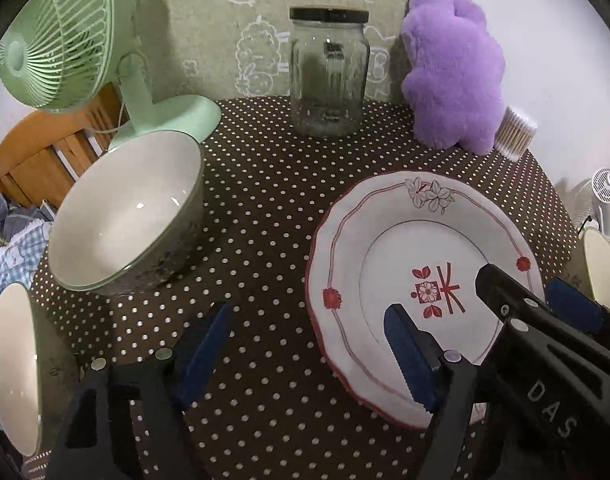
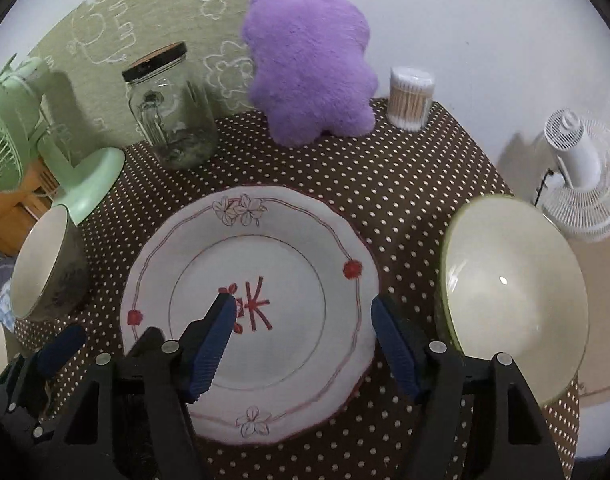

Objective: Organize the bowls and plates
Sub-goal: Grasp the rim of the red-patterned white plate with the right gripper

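So we've got a round table w/ brown polka-dot cloth [image 2: 405,184], its far edge against the wall and its right edge dropping off just past the right bowl. Biggest piece is the white plate [image 2: 249,312] w/ red trim, flat at centre; bare cloth lies between it and the jar [image 2: 171,112] and purple plush [image 2: 309,64] at the back. Next, the right bowl [image 2: 513,304] sits at the table's right edge, near the plate rim. On the left, a gray-sided bowl [image 1: 125,216] stands in front of the green fan [image 1: 57,40], w/ another bowl [image 1: 13,368] at the near-left edge. Open cloth separates these from the plate. Our right gripper [image 2: 305,332] hangs over the plate, jaws spread wide, holding nothing. Our left gripper [image 1: 309,344] is also wide open & empty, over the cloth by the plate's left rim.
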`<state>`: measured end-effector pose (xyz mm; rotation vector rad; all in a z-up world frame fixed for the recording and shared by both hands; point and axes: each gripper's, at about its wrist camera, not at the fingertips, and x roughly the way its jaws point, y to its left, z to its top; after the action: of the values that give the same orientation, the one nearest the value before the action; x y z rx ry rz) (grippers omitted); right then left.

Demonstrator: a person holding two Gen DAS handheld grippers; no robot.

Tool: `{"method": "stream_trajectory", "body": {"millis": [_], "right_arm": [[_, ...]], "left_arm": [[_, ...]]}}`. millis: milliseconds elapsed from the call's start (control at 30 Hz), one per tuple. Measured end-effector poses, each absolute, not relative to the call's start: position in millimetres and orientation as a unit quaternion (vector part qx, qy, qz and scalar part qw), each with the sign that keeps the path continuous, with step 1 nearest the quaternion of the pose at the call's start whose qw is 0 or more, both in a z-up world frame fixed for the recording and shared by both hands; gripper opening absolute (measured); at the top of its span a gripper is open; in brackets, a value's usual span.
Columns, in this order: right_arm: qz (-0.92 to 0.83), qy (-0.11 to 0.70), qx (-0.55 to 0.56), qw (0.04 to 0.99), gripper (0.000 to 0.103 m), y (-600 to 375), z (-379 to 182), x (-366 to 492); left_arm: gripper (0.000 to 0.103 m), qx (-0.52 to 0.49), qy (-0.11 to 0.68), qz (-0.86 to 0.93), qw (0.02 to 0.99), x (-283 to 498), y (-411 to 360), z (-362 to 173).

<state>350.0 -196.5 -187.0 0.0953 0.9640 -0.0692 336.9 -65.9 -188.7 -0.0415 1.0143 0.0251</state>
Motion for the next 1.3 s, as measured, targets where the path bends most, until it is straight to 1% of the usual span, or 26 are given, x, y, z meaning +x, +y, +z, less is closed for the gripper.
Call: {"method": "stream_trajectory", "body": {"millis": [167,267,300,333,400,433,500,567,600,667,733,800,867,967,1067,1167,1200,1233,1267,1300], "right_arm": [[-0.026,0.462,0.051,0.885,0.073,-195.3,-187.0,357.3],[-0.045,0.464,0.033,0.884,0.073,-190.5,-190.6,361.0],[-0.053,0.465,0.034,0.883,0.073,-189.1,-191.5,361.3],[-0.056,0.467,0.038,0.882,0.069,-188.9,-191.8,360.6],[-0.051,0.483,0.077,0.871,0.068,-191.3,-196.5,358.5],[-0.050,0.487,0.089,0.867,0.064,-191.7,-198.7,357.0],[-0.058,0.485,0.091,0.868,0.062,-190.4,-199.0,352.8],[-0.062,0.483,0.091,0.869,0.062,-189.6,-198.0,349.5],[-0.062,0.483,0.091,0.869,0.062,-190.0,-197.9,348.3],[-0.066,0.483,0.097,0.868,0.061,-192.7,-195.0,345.3],[-0.075,0.481,0.101,0.868,0.061,-195.9,-192.0,342.0],[-0.081,0.479,0.101,0.868,0.061,-198.3,-190.0,338.4],[-0.087,0.478,0.100,0.868,0.061,-200.2,-189.4,336.6],[-0.105,0.484,0.108,0.862,0.062,-208.3,-190.4,332.7],[-0.115,0.498,0.147,0.847,0.062,-221.7,-201.6,332.8],[-0.114,0.499,0.154,0.845,0.061,-224.9,-207.7,335.6],[-0.110,0.498,0.152,0.846,0.059,-224.0,-209.1,337.0],[-0.101,0.499,0.154,0.847,0.051,-223.0,-210.8,338.9],[-0.095,0.501,0.155,0.846,0.047,-222.1,-211.8,340.9],[-0.100,0.503,0.148,0.845,0.046,-219.9,-212.3,341.9]], "left_arm": [[0.078,-0.011,0.486,0.014,0.874,341.0,-68.2,-192.1],[0.077,-0.009,0.489,0.016,0.872,344.1,-67.4,-194.4],[0.076,-0.008,0.490,0.017,0.872,344.7,-67.3,-195.1],[0.076,-0.007,0.492,0.016,0.870,345.2,-66.7,-196.1],[0.072,-0.006,0.496,0.012,0.868,346.1,-66.2,-196.1],[0.070,0.001,0.498,0.009,0.867,345.8,-67.4,-196.5],[0.070,0.009,0.497,0.001,0.868,345.0,-69.0,-196.2],[0.068,0.014,0.499,-0.005,0.867,346.0,-69.7,-197.3],[0.064,0.013,0.499,-0.008,0.866,346.8,-70.3,-198.0],[0.061,0.005,0.502,-0.015,0.865,349.5,-71.3,-199.3],[0.059,0.002,0.504,-0.020,0.864,351.1,-74.5,-200.5],[0.052,0.005,0.504,-0.028,0.864,352.2,-78.7,-201.7],[0.049,0.008,0.503,-0.036,0.863,352.2,-82.5,-203.1],[0.048,0.013,0.498,-0.033,0.866,350.9,-84.9,-203.1],[0.048,0.022,0.493,-0.035,0.869,350.0,-85.9,-203.7],[0.045,0.025,0.492,-0.038,0.869,350.0,-84.9,-203.3],[0.044,0.028,0.493,-0.039,0.869,350.1,-84.7,-203.1],[0.044,0.032,0.493,-0.040,0.869,347.5,-84.4,-202.4],[0.042,0.036,0.492,-0.040,0.869,346.6,-84.5,-202.2],[0.041,0.040,0.491,-0.041,0.869,345.3,-84.7,-202.0]]}}
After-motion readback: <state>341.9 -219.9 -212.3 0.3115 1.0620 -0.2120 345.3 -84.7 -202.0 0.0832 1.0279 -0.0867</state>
